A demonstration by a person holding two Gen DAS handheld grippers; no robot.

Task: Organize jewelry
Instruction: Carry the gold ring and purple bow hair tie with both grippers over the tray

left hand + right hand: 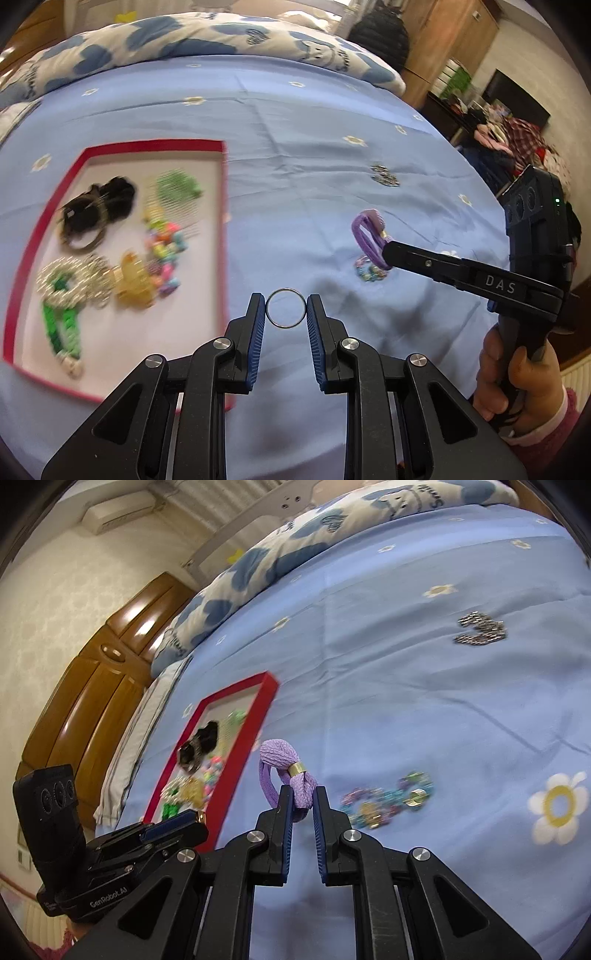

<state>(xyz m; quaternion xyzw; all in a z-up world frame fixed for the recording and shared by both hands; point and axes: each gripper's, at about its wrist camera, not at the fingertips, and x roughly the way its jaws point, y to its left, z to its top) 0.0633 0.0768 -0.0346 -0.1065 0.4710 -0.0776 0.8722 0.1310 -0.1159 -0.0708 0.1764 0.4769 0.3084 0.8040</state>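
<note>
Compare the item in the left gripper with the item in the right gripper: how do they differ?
The ring is thin, rigid silver metal; the hair tie is thick, soft purple fabric with a gold band. The ring is a plain open circle, the hair tie a knotted loop. Both are clamped between gripper pads above the blue bedsheet, outside the red tray.

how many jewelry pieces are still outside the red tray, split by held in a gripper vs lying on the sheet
Held in a gripper: 2, the metal ring in the left gripper and the purple hair tie in the right gripper
Lying on the blue sheet: 2, the silver chain piece and the multicoloured bead bracelet
Total: 4 outside the red tray
</note>
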